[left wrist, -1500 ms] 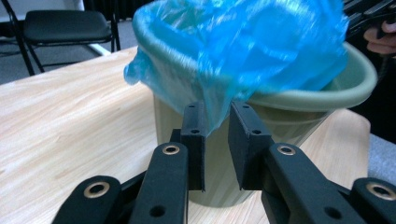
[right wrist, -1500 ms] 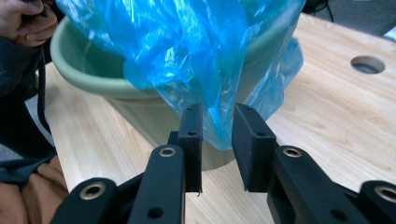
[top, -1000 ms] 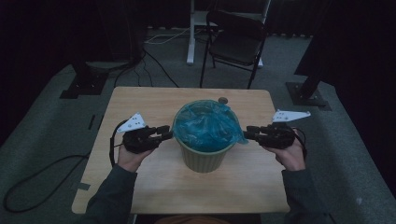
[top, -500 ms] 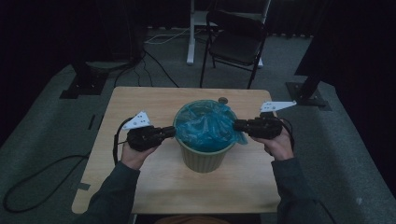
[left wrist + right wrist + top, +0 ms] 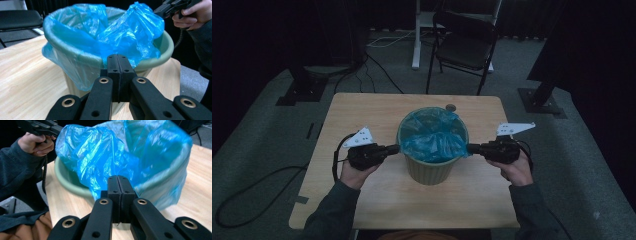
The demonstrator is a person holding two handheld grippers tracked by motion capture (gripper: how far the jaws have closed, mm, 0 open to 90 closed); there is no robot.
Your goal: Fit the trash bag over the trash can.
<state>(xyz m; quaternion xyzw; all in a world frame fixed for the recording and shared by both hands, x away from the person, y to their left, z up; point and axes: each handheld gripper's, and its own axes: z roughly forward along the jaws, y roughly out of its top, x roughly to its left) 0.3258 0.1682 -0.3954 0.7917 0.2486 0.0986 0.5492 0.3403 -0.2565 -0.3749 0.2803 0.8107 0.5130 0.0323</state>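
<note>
A pale green bin point(image 5: 432, 171) lined with a crumpled blue bag point(image 5: 432, 137) stands mid-table. My left gripper point(image 5: 396, 148) meets the bin's left rim, and my right gripper point(image 5: 471, 148) meets its right rim. In the left gripper view the jaws point(image 5: 117, 58) have just been closing and stand pressed together on the bag's edge point(image 5: 130, 37) over the rim. In the right gripper view the jaws point(image 5: 117, 180) have likewise just been closing, with a hanging fold of the bag point(image 5: 100, 162) at their tips. The film is too thin to show between the pads.
The wooden table point(image 5: 362, 110) carries a small round object point(image 5: 451, 107) behind the bin. A folding chair point(image 5: 464, 45) and a white post stand beyond the far edge. Cables and stand bases lie on the floor at the left and right.
The right hand moved in toward the bin's right rim, then sank a little. The left hand stayed at the left rim.
</note>
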